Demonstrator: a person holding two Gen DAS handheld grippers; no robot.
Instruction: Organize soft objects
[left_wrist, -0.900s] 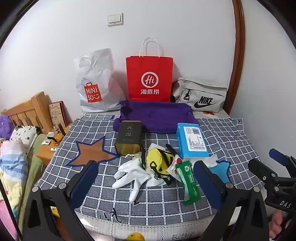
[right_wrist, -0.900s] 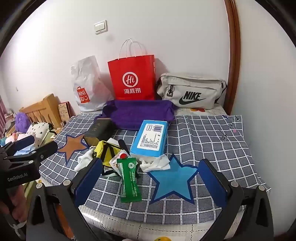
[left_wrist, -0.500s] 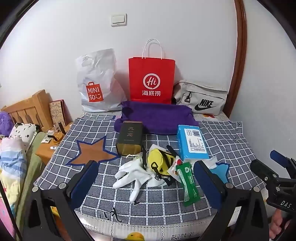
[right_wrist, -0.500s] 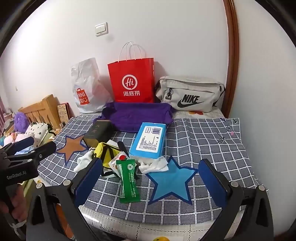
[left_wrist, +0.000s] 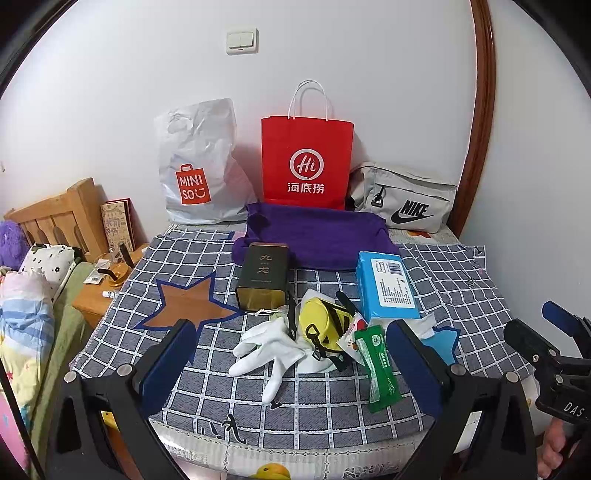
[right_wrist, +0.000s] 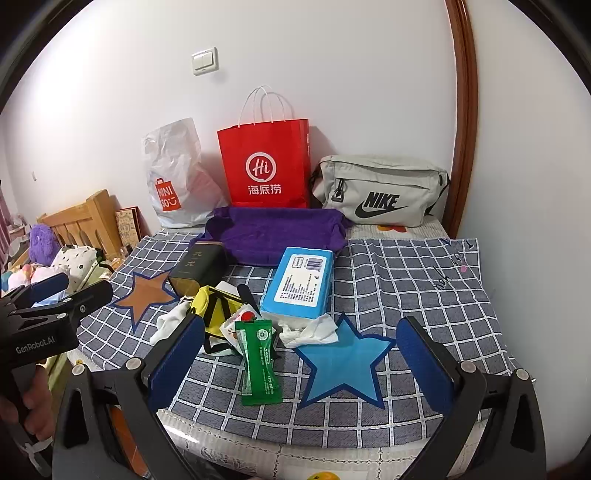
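A pile lies mid-table on the checked cloth (left_wrist: 207, 384): a white glove (left_wrist: 271, 349), a yellow pouch with black straps (left_wrist: 321, 326), a green packet (left_wrist: 378, 371), a blue tissue pack (left_wrist: 386, 284) and a crumpled white tissue (right_wrist: 312, 330). A folded purple towel (left_wrist: 317, 236) lies behind them. My left gripper (left_wrist: 291, 365) is open and empty, held before the table's front edge. My right gripper (right_wrist: 299, 363) is open and empty, to the right of the left one, in front of the blue star (right_wrist: 345, 363).
A dark tin (left_wrist: 264, 275) stands left of the pile. A Miniso plastic bag (left_wrist: 197, 166), a red paper bag (left_wrist: 306, 158) and a grey Nike bag (left_wrist: 404, 201) line the wall. A brown star (left_wrist: 184, 302) marks the cloth. A bed (left_wrist: 26, 317) and wooden stand (left_wrist: 92, 301) are left.
Both grippers have drawn back and risen slightly, so the table looks a little farther away. Nothing on the table has moved.
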